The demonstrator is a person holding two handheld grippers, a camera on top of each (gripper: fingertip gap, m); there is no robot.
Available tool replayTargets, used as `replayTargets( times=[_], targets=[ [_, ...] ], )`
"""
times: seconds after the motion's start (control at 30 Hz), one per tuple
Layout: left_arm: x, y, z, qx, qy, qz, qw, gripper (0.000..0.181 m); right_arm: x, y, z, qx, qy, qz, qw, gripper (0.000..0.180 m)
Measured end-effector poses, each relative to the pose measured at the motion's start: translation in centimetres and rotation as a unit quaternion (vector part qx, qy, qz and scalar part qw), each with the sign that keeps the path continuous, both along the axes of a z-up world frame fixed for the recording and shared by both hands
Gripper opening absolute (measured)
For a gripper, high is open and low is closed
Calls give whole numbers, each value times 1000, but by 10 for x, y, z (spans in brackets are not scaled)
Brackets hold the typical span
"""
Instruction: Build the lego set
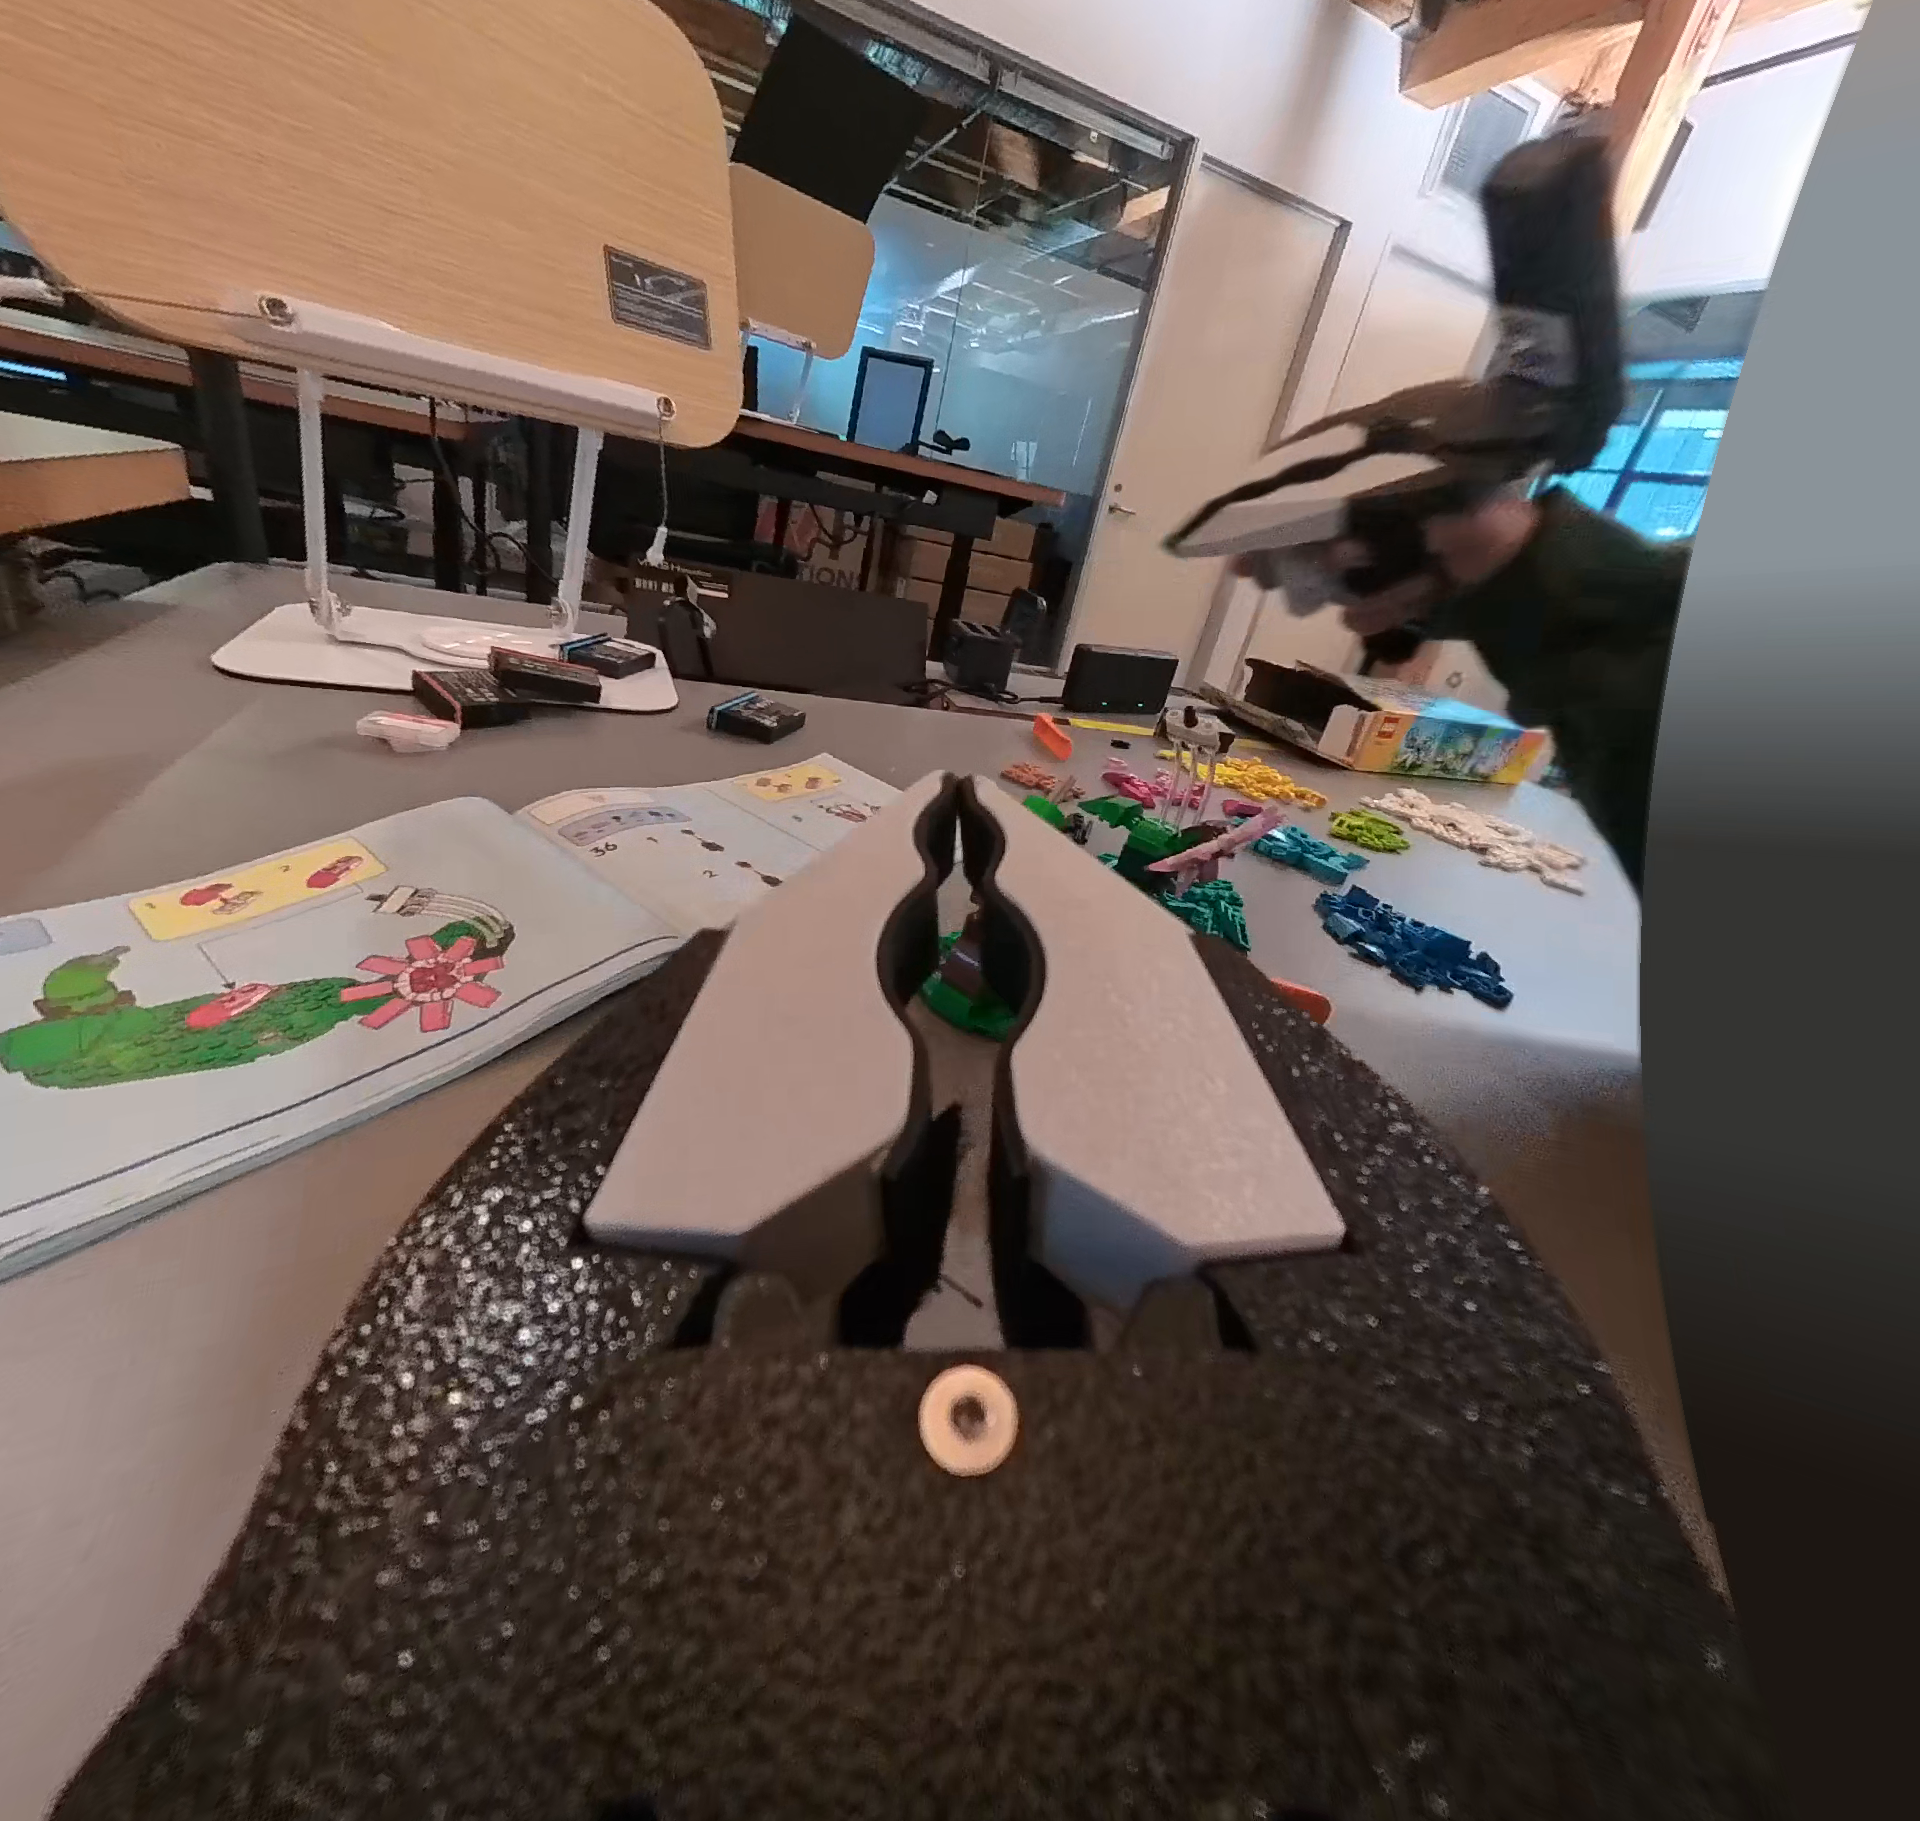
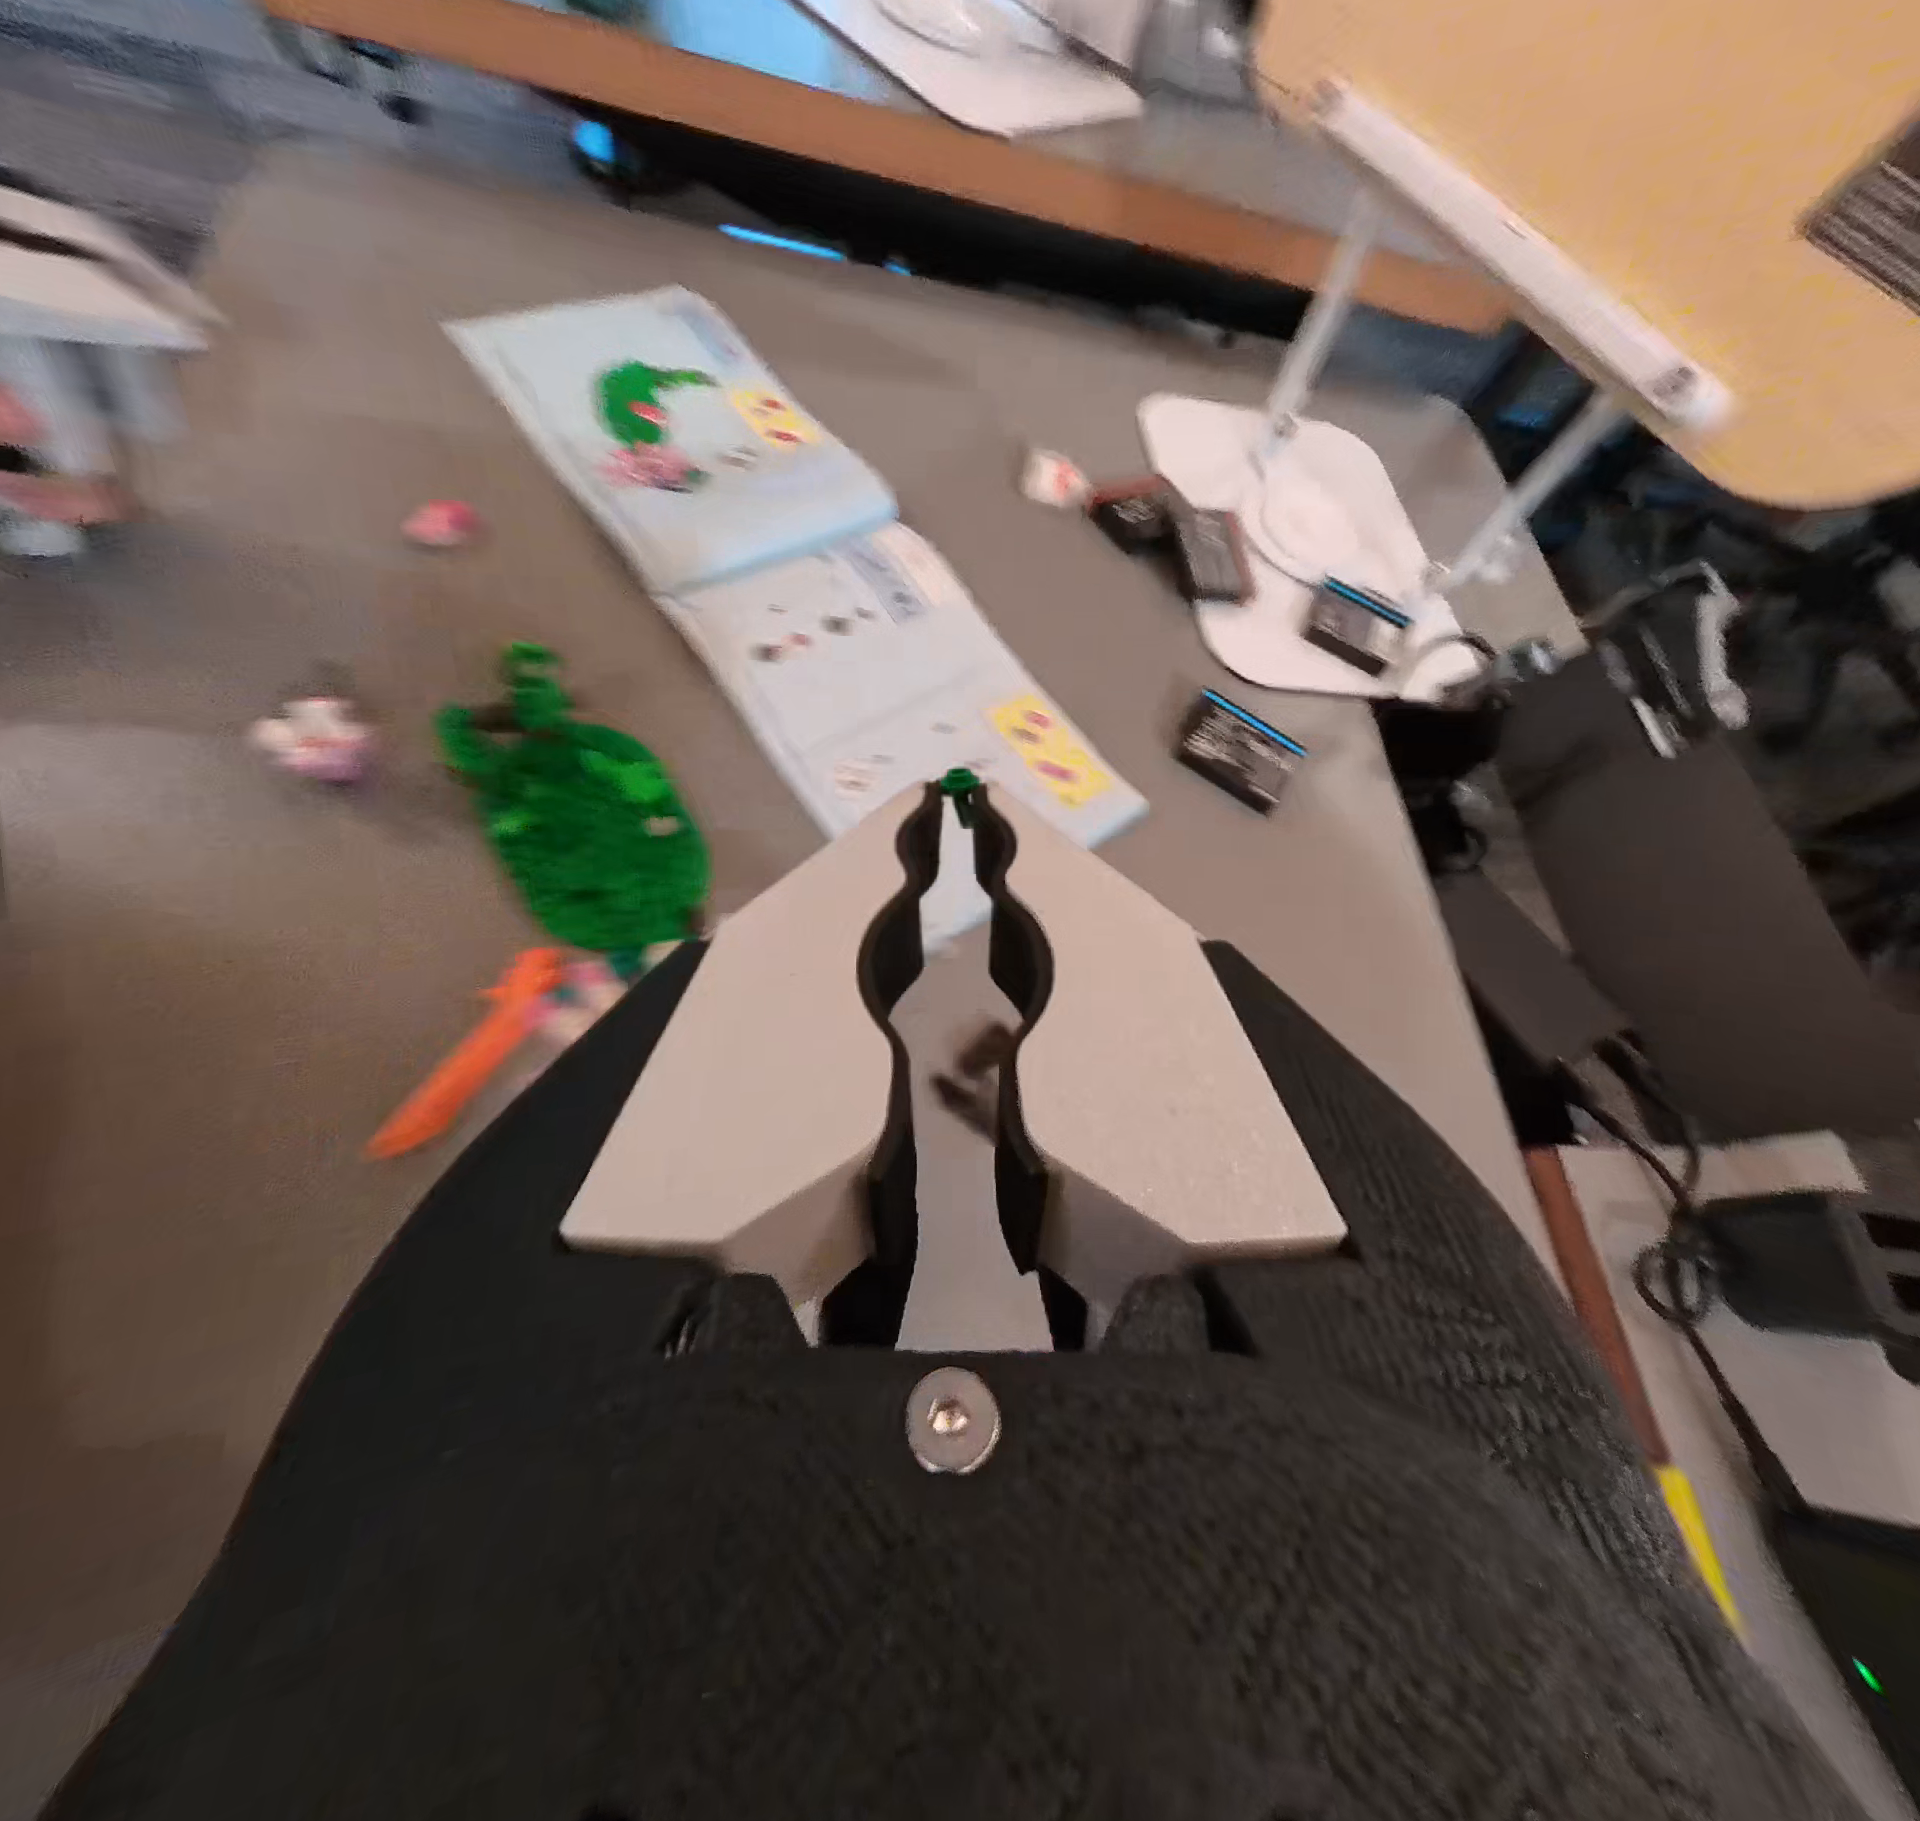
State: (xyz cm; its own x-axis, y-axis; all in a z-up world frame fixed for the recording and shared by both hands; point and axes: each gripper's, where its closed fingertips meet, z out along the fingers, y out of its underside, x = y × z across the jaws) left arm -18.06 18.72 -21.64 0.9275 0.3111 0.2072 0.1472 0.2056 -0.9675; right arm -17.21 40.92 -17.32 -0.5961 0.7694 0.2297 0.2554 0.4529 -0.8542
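- Pinched at my right gripper (image 2: 958,797) tips, a small green stud piece (image 2: 957,785) rides high, bound for the leafy green build (image 2: 582,815) mid-desk.
- Left gripper (image 1: 956,797): closed, empty, waiting beside the open booklet (image 1: 312,950).

green lego build (image 2: 582,815) flat on table; sorted brick piles (image 1: 1403,867) apart.

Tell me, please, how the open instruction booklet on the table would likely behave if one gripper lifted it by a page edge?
The instruction booklet would probably flop: its thin pages already curve up at the spine. Lying open and flat on the grey table, it would likely slide rather than tip. One page may well lift alone.
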Motion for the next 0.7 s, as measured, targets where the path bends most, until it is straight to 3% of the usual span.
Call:
replayTargets(
  times=[0.03,0.17,0.3,0.47,0.7],
  targets=[
    [0,1,0,-3,1,-1,1000,0,17,-19,1,2,-1,23,1000,3],
    [1,3,-2,-12,2,-3,1000,0,70,-87,-36,-4,-49,80,996,4],
    [0,0,-1,-1,-5,-5,1000,0,90,-126,-83,6,-84,77,993,4],
    [0,-1,0,5,-13,-8,1000,0,91,-142,-122,43,-108,54,992,4],
    [0,-2,-1,8,-23,-13,1000,0,85,-142,-138,46,-117,28,992,5]
  ],
)
